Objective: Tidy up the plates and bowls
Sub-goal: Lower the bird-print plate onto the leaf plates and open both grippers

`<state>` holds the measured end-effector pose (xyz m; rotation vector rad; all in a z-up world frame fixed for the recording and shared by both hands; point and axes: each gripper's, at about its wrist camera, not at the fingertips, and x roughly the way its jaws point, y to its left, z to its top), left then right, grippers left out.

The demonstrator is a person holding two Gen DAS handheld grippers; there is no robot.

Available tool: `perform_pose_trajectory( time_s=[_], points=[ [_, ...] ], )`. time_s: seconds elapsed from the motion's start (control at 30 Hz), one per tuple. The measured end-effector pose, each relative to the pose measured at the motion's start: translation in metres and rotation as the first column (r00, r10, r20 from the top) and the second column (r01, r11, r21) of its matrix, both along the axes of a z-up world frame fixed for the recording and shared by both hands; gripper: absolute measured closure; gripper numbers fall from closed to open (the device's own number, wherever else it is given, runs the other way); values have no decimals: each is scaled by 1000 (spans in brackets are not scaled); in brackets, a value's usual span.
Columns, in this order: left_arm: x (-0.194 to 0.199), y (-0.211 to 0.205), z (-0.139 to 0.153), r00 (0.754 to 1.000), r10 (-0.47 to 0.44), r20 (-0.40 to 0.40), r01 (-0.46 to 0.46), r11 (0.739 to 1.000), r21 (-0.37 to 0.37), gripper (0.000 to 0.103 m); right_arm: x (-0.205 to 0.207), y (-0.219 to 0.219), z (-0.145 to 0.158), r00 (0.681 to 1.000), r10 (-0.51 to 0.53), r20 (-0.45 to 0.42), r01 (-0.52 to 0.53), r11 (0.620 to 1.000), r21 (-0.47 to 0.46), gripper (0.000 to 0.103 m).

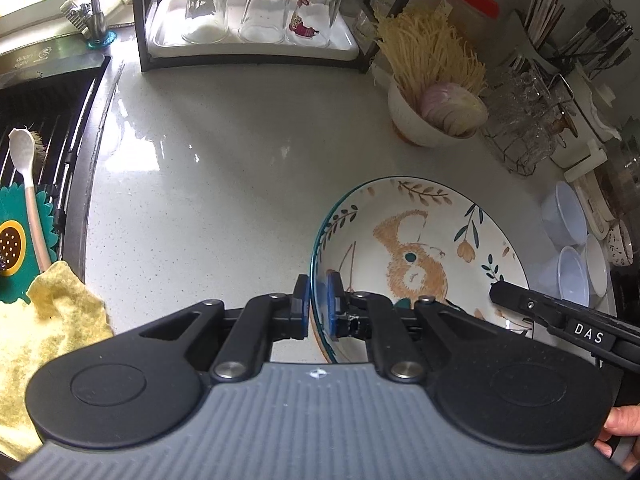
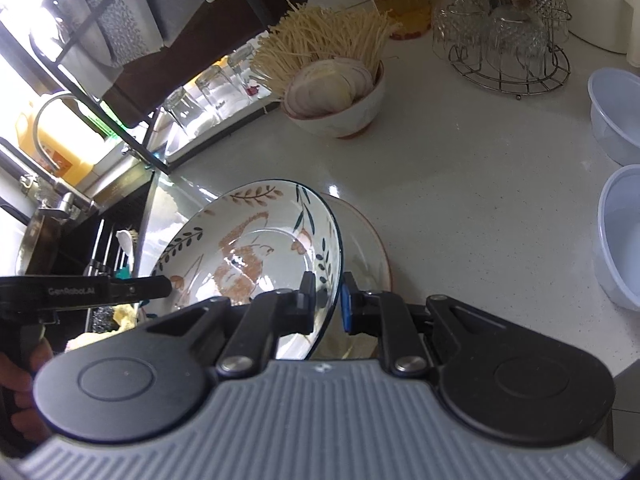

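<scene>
Ceramic is unforgiving: the painted plate (image 1: pixel 420 256) hangs tilted above the counter (image 1: pixel 224 168) near its front edge, over a brown-rimmed plate (image 2: pixel 370 248). The left gripper (image 1: pixel 318 300) and right gripper (image 2: pixel 328 300) each pinch opposite rims, nearly closed. Uneven lowering could twist the rim out of one grip, knocking plate against plate.

The deep plate (image 1: pixel 416 264), white with a dark blue-green rim and painted with a brown animal among leaves and flowers, is tilted above the pale worktop (image 1: pixel 224 184), gripped at opposite edges. Under its far side a plain plate with a brown rim (image 2: pixel 372 248) lies flat on the worktop. Two pale plastic bowls (image 2: pixel 620 236) sit at the worktop's right edge.
</scene>
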<state>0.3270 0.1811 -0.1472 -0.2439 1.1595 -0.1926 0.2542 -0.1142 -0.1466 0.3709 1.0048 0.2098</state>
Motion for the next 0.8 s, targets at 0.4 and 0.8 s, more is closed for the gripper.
perform_pose_trajectory(
  time_s=[0.4, 0.8],
  points=[
    [10, -17, -16, 999, -18, -45, 19, 999, 34, 92, 6, -8, -15, 1000, 5, 1, -5, 999, -38, 87],
    [12, -25, -22, 999, 18, -51, -14, 996, 90, 91, 15, -7, -24, 999, 39, -6, -39, 999, -27, 86]
  ],
)
